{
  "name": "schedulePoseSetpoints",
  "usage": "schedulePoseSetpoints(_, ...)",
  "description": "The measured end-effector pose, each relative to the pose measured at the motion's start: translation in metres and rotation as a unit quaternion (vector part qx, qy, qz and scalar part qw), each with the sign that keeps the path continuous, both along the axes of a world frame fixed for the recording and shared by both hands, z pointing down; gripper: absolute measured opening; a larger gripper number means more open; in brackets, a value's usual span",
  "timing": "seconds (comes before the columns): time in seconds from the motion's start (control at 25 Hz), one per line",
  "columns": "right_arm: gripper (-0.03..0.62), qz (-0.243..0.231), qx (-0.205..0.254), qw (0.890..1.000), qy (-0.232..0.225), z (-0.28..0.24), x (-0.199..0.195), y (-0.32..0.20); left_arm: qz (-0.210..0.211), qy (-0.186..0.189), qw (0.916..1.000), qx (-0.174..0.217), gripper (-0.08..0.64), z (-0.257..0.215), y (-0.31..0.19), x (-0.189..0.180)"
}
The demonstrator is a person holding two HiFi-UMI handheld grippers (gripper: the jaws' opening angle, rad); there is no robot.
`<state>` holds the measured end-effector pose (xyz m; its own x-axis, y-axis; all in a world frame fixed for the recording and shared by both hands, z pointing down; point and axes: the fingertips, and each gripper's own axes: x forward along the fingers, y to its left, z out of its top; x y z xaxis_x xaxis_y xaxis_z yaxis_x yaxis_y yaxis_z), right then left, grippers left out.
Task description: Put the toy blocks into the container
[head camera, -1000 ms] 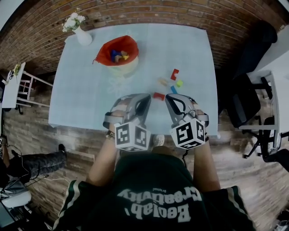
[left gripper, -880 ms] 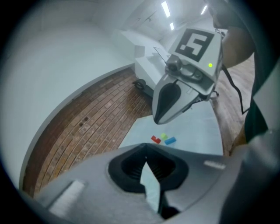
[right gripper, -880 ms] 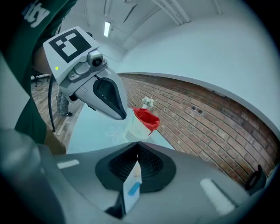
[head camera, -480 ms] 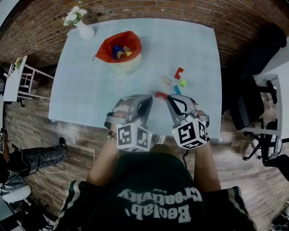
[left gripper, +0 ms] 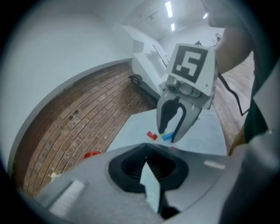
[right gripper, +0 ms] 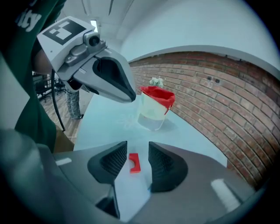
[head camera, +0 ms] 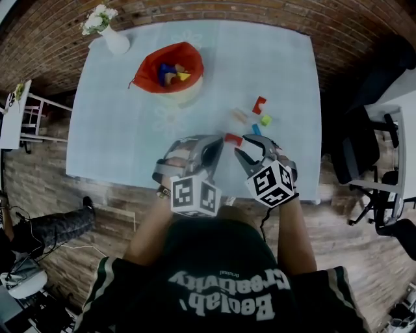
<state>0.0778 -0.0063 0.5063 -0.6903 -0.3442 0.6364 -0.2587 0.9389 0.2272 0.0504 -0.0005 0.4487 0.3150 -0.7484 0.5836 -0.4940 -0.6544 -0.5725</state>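
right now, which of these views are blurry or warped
Head view: fisheye bows the table edges, evenly lit. Left gripper view: soft all over, dark corners, ceiling lights glare. Right gripper view: red block sharp, container softer.

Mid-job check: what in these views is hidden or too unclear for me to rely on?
1) Inside the red-lined pale container: in the head view the blocks are too small to count; in the right gripper view its rim hides them.
2) The small blue block: in the left gripper view it is partly behind the right claw, whose jaws have just been opening, with the red arch block between them.
3) The pale tan block: in the head view it is too small to tell its shape.
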Motion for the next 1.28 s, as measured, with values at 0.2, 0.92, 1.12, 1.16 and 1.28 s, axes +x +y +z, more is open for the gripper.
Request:
schedulePoseSetpoints(0.2,0.176,-0.004,-0.034,0.999,0.027,0.036,-0.003,-0.007,0.008,0.005,0.9998,-0.016,0.005,0.014,-0.008,0.001)
schedulePoseSetpoints(0.92,0.193,0.005,-0.108,0.991,0.078,0.123,-0.011,-0.027,0.015,0.007,0.9987,-0.049,0.005,0.042,-0.027,-0.009)
schedulePoseSetpoints(1.12,0.195,0.008,-0.115,0.990,0.086,0.139,-0.014,-0.029,0.009,0.007,0.9985,-0.054,0.005,0.046,-0.031,-0.016)
schedulePoseSetpoints(1.16,0.196,0.010,-0.114,0.989,0.089,0.142,-0.013,-0.030,0.008,0.006,0.9985,-0.054,0.005,0.047,-0.031,-0.018)
schedulePoseSetpoints(1.28,0.171,0.010,-0.110,0.988,0.106,0.150,-0.011,-0.030,0.005,0.004,0.9986,-0.052,0.005,0.049,-0.033,-0.025)
